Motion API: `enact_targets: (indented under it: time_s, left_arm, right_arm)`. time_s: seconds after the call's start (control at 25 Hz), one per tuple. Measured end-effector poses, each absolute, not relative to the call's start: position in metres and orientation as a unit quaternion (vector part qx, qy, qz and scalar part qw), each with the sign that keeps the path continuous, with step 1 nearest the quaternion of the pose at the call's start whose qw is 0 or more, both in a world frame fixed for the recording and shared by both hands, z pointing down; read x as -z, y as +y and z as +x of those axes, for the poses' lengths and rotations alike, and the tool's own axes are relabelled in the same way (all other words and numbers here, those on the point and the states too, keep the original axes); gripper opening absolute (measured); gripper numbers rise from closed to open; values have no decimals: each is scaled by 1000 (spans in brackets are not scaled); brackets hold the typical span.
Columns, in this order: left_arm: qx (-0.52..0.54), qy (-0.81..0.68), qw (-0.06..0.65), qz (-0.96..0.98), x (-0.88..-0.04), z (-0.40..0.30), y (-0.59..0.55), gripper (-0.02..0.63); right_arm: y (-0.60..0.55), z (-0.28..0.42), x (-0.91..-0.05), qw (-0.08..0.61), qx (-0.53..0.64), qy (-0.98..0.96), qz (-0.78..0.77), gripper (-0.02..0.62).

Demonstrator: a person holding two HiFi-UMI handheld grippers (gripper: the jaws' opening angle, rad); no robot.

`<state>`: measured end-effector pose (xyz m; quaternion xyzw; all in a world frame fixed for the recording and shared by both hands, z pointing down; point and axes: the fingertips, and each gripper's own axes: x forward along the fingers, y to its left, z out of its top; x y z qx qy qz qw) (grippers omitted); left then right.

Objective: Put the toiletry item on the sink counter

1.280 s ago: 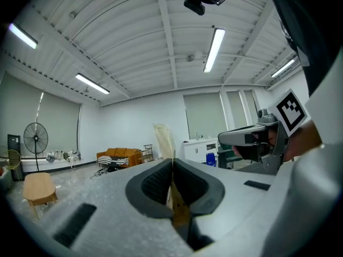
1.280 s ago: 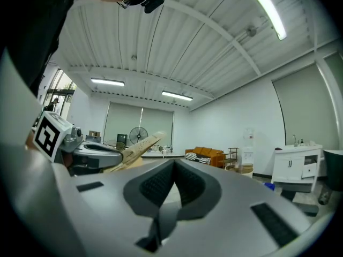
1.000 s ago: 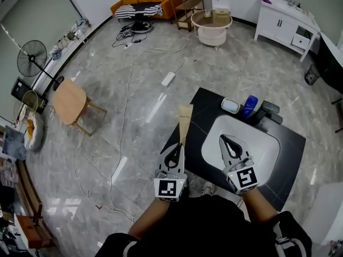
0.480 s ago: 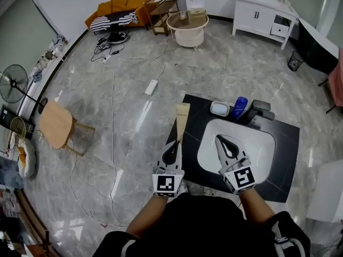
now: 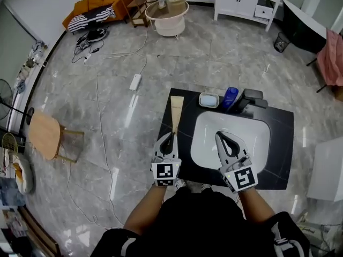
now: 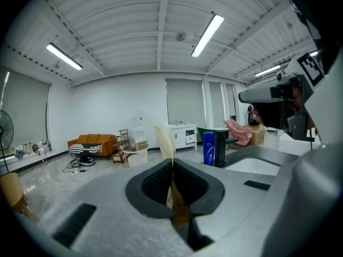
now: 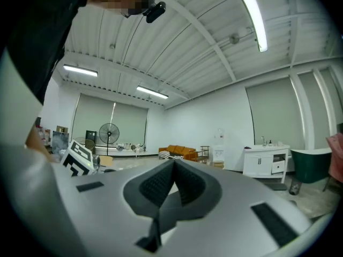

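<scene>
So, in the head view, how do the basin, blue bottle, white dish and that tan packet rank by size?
1. basin, easily the largest.
2. tan packet, though it is held up, so it may sit nearer the camera than the rest.
3. blue bottle and white dish: too alike to rank.

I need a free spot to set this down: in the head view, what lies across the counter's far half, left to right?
Tan strip, held by the left gripper → soap dish → blue bottle → faucet.
</scene>
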<state>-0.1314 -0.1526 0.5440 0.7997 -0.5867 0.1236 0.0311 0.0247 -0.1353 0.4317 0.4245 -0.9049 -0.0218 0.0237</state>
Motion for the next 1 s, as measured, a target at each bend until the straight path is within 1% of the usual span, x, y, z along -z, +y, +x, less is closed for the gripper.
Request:
enact_targets:
  time_s: [0.32,0.6,0.8,0.92,1.0]
  left_arm:
    - [-190,-559,85,803,-623,-127,-174,20]
    - [-247,-550,178,778,-694,-132,-172,20]
    - [-267,-541,197,773,-728,-129,-168,20]
    - [-271,-534,201,776,-734,-127,-170,37]
    - [-278,-529,205,776,-737,-128,-171,78]
  right_arm:
    - [-140,41,-439,35,11,-891,452,6]
    - [-147,42,-438,36,9,-886,461,6]
    - [-149,49,-438,45,5,-881,472,6]
    - [-148,53,-444,55,5,-879,474,6]
    - [-148,50,-444,54,3,-879,474,6]
